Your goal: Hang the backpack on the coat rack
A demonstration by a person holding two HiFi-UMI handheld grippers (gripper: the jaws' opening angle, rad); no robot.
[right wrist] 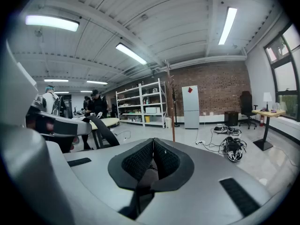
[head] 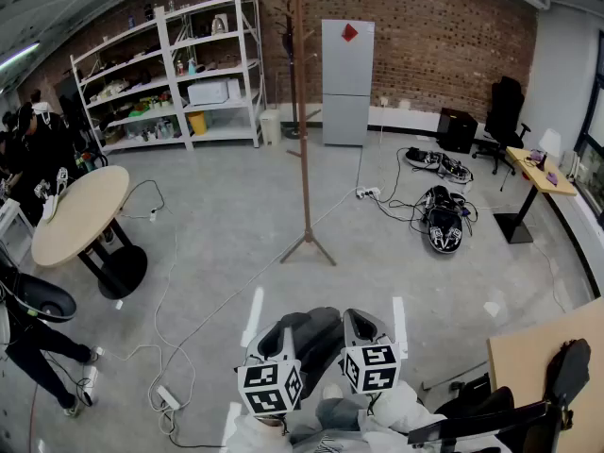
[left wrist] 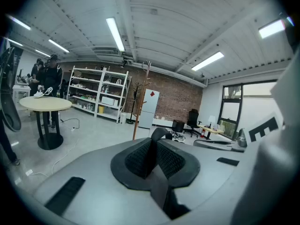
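While clamped fully shut on dark straps of backpack [head: 316, 340], at both left tongs [left wrist: 152, 156] and right tongs [right wrist: 152, 161]: carry step, by judgement. Backpack slung between and below tongs. Coat rack [head: 302, 111] well ahead. Next: close in, raise a strap over a peg.

Both grippers are held low and side by side at the person's front, well short of the coat rack [head: 303, 130] and aimed toward it. Left gripper [left wrist: 151, 150]: jaws closed, pads pinching a dark backpack strap [left wrist: 158, 134] that loops out above them. Right gripper [right wrist: 152, 156]: jaws closed too, with the backpack strap trailing back from between its pads. Marker cubes face up, just beside each other.
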